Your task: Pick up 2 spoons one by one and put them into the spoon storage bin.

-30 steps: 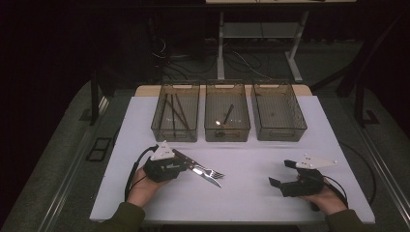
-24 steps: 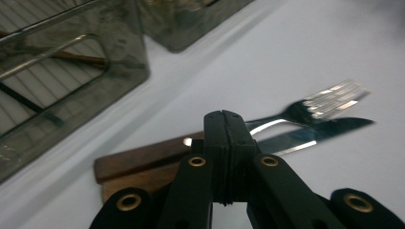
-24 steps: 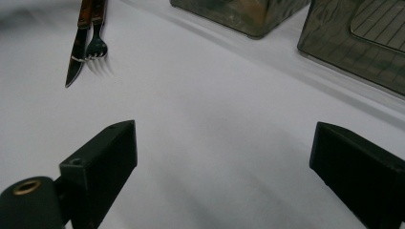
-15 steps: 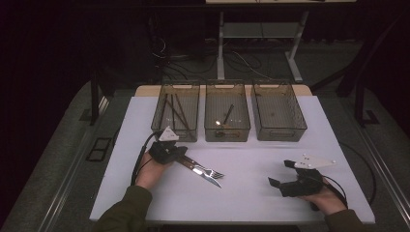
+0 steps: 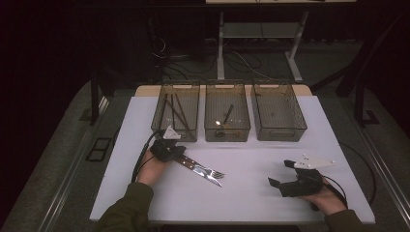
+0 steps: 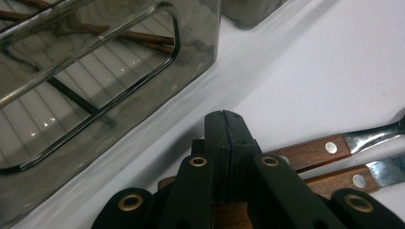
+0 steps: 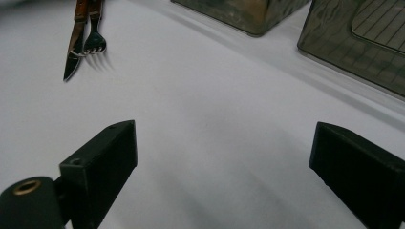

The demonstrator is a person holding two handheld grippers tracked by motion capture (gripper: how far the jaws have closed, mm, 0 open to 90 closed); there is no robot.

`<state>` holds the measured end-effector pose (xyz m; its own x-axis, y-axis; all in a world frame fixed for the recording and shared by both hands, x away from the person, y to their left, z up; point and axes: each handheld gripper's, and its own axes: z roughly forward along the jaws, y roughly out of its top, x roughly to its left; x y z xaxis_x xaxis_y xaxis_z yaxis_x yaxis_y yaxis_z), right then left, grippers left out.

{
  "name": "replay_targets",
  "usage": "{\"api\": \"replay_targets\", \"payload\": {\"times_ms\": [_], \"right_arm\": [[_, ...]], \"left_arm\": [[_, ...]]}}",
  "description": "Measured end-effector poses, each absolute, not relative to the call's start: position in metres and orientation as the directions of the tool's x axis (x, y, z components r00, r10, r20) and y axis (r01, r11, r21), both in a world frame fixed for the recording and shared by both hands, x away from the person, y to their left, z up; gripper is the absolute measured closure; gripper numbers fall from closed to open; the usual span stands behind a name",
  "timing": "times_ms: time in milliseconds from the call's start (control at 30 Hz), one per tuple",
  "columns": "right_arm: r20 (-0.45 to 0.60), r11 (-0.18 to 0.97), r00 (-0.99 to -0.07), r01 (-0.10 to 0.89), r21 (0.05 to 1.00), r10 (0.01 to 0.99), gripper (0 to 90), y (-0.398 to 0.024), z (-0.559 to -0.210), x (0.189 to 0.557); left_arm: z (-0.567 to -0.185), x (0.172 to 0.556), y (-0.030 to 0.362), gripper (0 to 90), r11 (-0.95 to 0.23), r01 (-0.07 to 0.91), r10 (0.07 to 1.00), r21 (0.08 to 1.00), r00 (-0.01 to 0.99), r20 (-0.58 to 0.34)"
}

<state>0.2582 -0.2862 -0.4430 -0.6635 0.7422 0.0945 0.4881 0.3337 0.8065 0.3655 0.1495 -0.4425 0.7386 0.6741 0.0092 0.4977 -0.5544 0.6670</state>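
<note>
Where we work: knife (image 5: 196, 168) and fork (image 5: 212, 172) lie side by side on the white table (image 5: 251, 203), wooden handles toward the left tool (image 5: 180, 153).
Left tool: we see its jaws pressed together just above the handle ends; whether they pinch a handle, we cannot tell.
Right tool (image 5: 280, 175): jaws wide apart, holding nothing, well apart from the cutlery.
Bins: three clear bins (image 5: 227, 133) in a row along the far edge.
Room: we see a dark floor with cables and a stand behind.
</note>
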Motion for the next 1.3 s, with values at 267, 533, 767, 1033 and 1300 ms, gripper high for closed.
{"api": "replay_targets", "payload": {"times_ms": [267, 533, 767, 1033, 1300], "right_arm": [[0.094, 0.334, -0.663, 0.488, 0.807, 0.743, 8.9, -0.287, -0.442, 0.258], [0.094, 0.335, -0.664, 0.488, 0.806, 0.742, 8.8, -0.286, -0.442, 0.258], [0.093, 0.335, -0.664, 0.488, 0.806, 0.742, 8.8, -0.286, -0.442, 0.258], [0.092, 0.335, -0.663, 0.488, 0.806, 0.743, 8.8, -0.287, -0.442, 0.258], [0.091, 0.335, -0.663, 0.486, 0.807, 0.743, 8.8, -0.287, -0.442, 0.258]], "left_arm": [[-0.442, 0.363, 0.149, 89.4, -0.573, 0.497, 0.663, 0.652, 0.748, 0.012], [-0.441, 0.356, 0.15, 89.5, -0.579, 0.499, 0.656, 0.644, 0.755, 0.005], [-0.44, 0.352, 0.153, 89.4, -0.6, 0.49, 0.635, 0.633, 0.773, 0.003], [-0.439, 0.342, 0.156, 89.4, -0.608, 0.493, 0.618, 0.623, 0.786, -0.018], [-0.438, 0.331, 0.156, 89.4, -0.617, 0.49, 0.602, 0.616, 0.798, -0.031]]}}
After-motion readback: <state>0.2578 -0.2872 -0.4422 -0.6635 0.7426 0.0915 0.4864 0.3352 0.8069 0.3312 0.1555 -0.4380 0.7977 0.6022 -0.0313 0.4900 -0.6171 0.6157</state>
